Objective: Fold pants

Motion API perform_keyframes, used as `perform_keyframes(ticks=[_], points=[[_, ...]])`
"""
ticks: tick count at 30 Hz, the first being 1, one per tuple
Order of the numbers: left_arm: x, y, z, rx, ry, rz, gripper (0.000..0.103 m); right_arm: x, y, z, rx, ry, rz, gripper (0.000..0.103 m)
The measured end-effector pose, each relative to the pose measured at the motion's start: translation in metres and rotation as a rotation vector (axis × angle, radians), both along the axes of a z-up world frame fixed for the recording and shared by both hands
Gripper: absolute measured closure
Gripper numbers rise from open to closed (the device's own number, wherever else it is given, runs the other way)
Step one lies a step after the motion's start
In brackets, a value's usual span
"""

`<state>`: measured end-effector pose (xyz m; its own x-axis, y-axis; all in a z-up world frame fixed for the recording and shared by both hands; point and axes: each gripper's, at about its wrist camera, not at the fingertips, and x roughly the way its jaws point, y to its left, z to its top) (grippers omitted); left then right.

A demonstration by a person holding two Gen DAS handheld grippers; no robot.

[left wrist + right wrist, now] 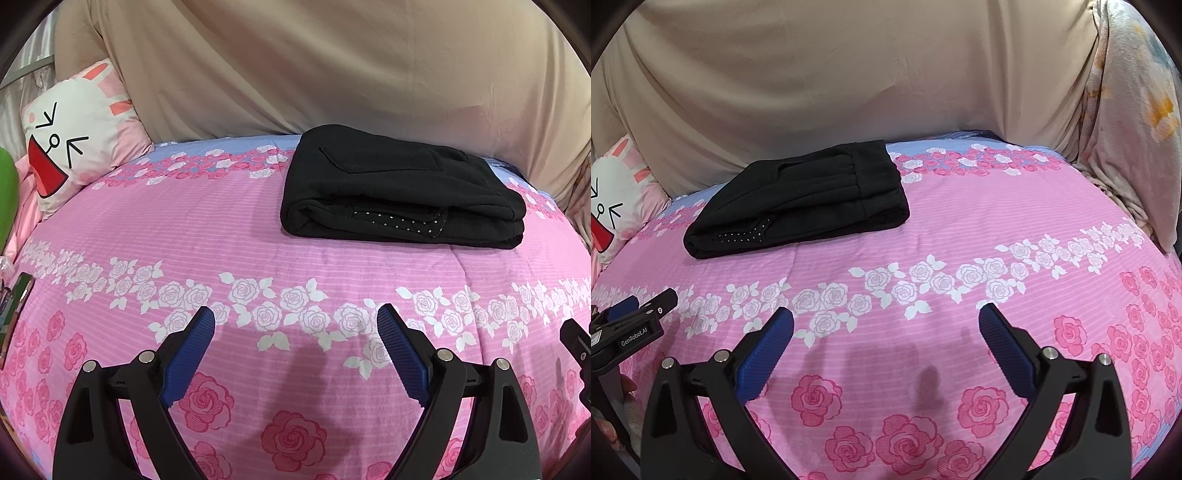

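Your left gripper has its blue-padded fingers spread wide with nothing between them, only the pink rose-print bedspread showing in the gap. Your right gripper stands the same way, jaws wide apart and empty over the bedspread. The black pants lie folded into a compact stack well beyond both sets of fingertips, toward the far edge of the bed: ahead and to the right of your left gripper, ahead and to the left of your right one, so they sit between the two lines of sight. A strip of dotted fabric shows at the near fold; what part of the garment it is I cannot tell. Both grippers tilt downward at the bed, side by side, and no finger touches the cloth. Behind the pants hangs a beige sheet, and a cartoon rabbit pillow leans at the far left.
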<state>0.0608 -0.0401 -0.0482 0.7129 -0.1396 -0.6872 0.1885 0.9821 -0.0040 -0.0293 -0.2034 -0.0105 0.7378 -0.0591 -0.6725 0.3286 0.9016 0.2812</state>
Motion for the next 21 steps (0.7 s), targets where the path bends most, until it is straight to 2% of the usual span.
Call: perform_keyframes(ticks=[12,21], points=[[-0.0011,-0.0056,0.0011,0.039,-0.014,-0.012,0.016,0.0014,0.0,-0.0014,0.001,0.003,0.009,0.005],[-0.0023,-0.0061,0.0014,0.041,-0.017,-0.013,0.016,0.0013,-0.0007,-0.0016,0.002,0.003,0.011,0.005]])
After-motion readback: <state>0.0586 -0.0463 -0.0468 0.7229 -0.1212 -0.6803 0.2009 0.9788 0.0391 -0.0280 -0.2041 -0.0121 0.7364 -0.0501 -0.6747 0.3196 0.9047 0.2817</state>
